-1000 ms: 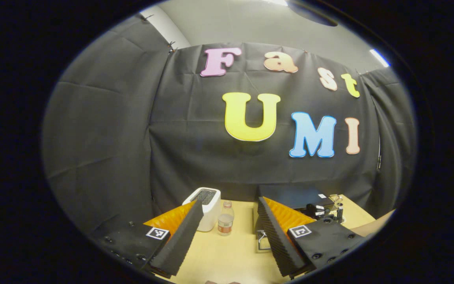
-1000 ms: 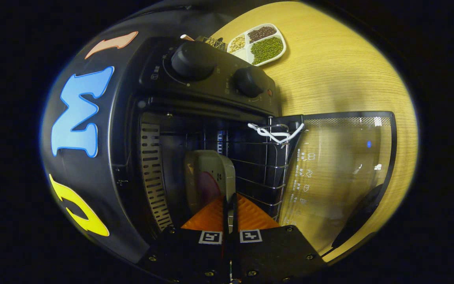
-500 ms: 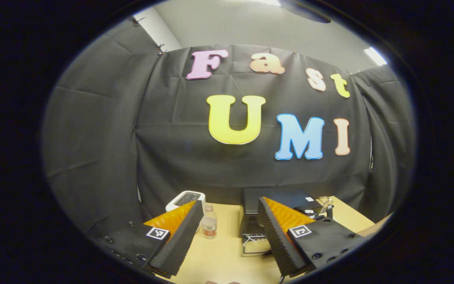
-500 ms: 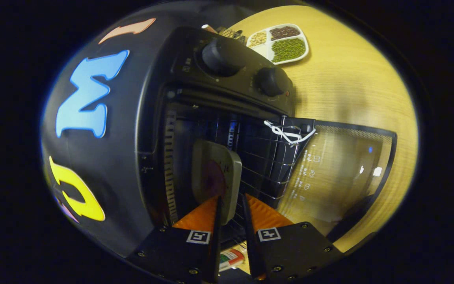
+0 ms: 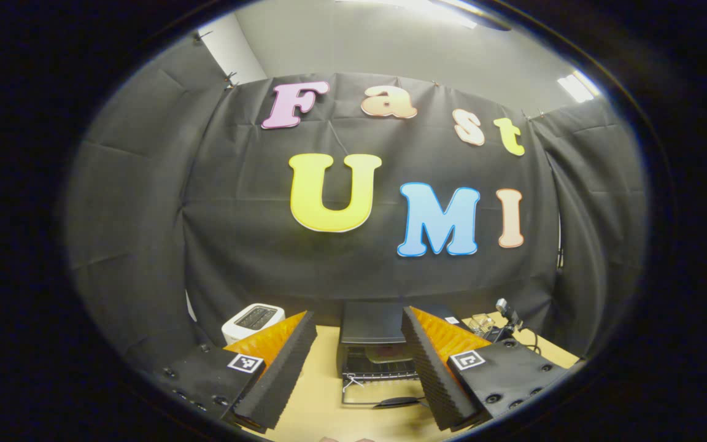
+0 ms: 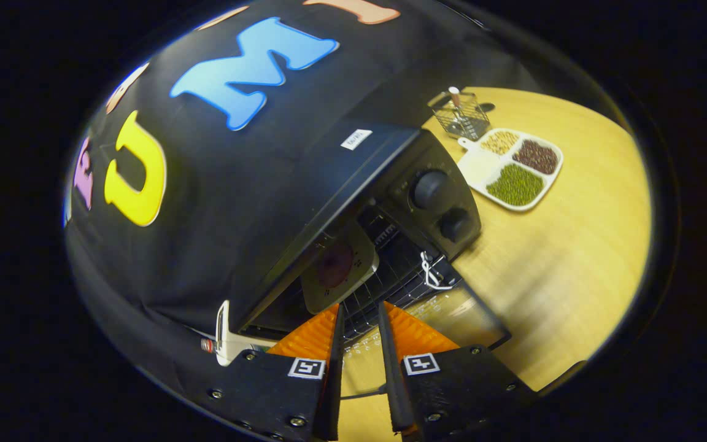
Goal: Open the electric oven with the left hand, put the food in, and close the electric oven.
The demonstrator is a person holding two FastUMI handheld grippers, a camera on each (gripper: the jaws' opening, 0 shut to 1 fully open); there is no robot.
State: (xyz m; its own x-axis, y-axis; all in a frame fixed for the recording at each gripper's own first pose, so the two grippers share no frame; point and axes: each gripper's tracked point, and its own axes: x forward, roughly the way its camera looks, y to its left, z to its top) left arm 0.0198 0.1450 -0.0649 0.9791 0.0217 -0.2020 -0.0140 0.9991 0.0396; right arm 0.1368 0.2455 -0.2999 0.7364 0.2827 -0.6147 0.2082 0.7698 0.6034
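The right gripper (image 6: 358, 344) has let go of the food (image 6: 338, 267) and backed out, fingers narrow. The left gripper (image 5: 359, 362), fingers wide, must shut the oven (image 5: 378, 344) door at 6 o'clock.

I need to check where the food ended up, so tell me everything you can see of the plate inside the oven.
The plate is pale and square with rounded corners, looks ceramic or plastic, and carries a dark reddish round of food at its centre. It lies flat on the wire rack inside the black electric oven, whose glass door hangs open. The right gripper is open and apart from it. Nothing else touches the plate.
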